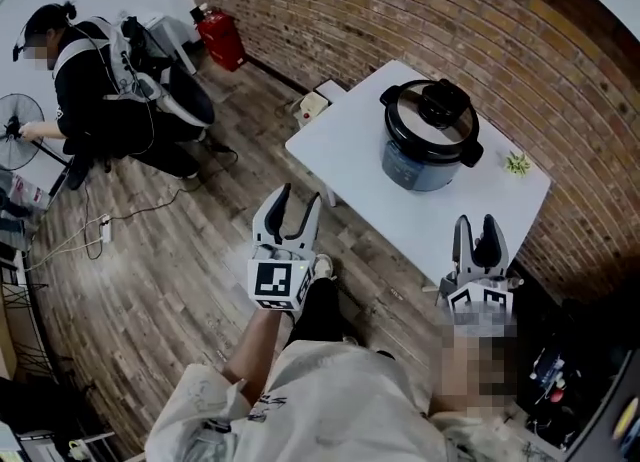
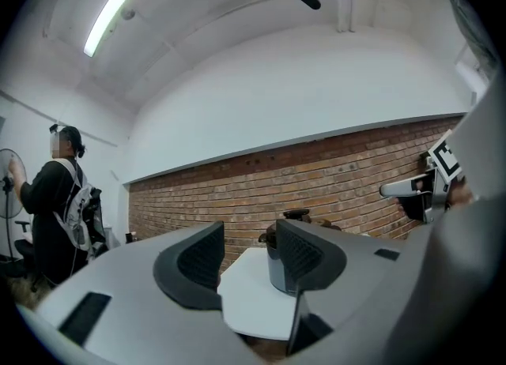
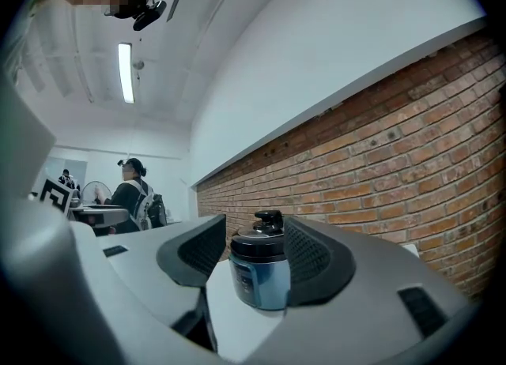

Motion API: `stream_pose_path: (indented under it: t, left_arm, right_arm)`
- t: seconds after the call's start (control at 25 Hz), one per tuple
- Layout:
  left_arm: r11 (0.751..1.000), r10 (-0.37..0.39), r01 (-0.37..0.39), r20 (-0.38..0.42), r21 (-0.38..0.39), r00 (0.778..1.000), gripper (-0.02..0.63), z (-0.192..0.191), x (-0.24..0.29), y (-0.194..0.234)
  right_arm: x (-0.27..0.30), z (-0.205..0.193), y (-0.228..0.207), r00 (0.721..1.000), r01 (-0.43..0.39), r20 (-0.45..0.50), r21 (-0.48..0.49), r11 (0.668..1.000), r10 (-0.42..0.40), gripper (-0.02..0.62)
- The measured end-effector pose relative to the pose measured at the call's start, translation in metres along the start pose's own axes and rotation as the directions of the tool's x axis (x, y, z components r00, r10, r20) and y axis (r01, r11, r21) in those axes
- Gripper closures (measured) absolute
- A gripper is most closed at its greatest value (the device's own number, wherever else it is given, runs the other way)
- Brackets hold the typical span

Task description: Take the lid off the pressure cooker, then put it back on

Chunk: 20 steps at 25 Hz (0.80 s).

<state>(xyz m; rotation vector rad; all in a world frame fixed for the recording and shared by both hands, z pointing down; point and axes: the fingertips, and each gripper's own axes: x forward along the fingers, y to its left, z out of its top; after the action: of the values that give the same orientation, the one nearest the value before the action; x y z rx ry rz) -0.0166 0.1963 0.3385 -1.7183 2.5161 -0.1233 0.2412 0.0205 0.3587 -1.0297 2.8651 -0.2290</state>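
A blue-grey pressure cooker [image 1: 418, 165] with its black lid [image 1: 432, 118] on stands on a small white table [image 1: 350, 145] by the brick wall. Both grippers are held level, short of the table's near edge and apart from the cooker. My left gripper [image 1: 299, 200] is open over the wooden floor, with nothing between its jaws. My right gripper [image 1: 476, 225] is open too, at the table's near right edge. In the left gripper view the cooker [image 2: 274, 270] shows far off, partly behind one jaw. The right gripper view frames the cooker [image 3: 261, 280] and lid [image 3: 259, 238] between empty jaws.
A small green plant [image 1: 517, 162] sits at the table's right corner. A person [image 1: 110, 90] crouches at the far left near a fan [image 1: 18, 130]. A red canister [image 1: 221, 38] stands by the wall, a white box [image 1: 312, 106] beside the table, cables [image 1: 100, 230] on the floor.
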Motion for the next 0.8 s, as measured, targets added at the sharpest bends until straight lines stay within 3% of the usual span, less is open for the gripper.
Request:
stream_pose_path:
  t: [0.36, 0.8]
  left_arm:
    - [0.985, -0.166, 0.167, 0.025, -0.043, 0.986, 0.385, -0.017, 0.152, 0.025]
    - [0.931, -0.354, 0.359, 0.080, -0.061, 0.932, 0.385, -0.009, 0.316, 0.047]
  right_arm:
    - [0.096, 0.010, -0.027, 0.987, 0.158, 0.025, -0.026, 0.987, -0.158, 0.371]
    - [0.196, 0.037, -0.052, 0.943, 0.330, 0.071, -0.084, 0.940, -0.324, 0.371]
